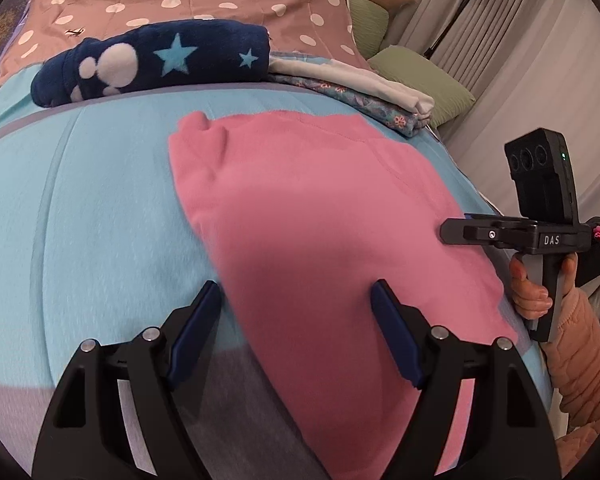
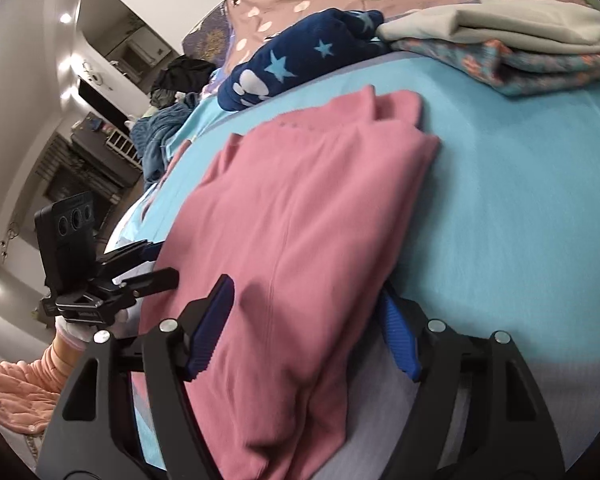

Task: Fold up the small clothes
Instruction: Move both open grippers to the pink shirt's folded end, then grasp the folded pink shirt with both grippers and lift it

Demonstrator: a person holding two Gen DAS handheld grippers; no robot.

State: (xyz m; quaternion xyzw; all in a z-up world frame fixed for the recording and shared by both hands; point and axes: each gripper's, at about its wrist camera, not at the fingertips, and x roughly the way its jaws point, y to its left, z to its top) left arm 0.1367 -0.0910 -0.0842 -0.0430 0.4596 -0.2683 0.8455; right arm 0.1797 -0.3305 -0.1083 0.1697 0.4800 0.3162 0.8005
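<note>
Lettering on right gripper (image 1: 452, 232): "DAS", pale capitals on the black side of its body, seen from the left wrist view.
Lettering on left gripper (image 2: 168, 260): a small pale mark on the front edge of its black body in the right wrist view, too small and blurred to read.
Other text: none readable on the clothes or bedding.

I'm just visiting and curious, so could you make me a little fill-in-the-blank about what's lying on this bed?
The garment between the open right gripper fingers is coloured ____.
The navy bundle carries light blue ____.
The white folded cloth lies on top of a ____ patterned one.

Missing words: pink; stars; floral
</note>
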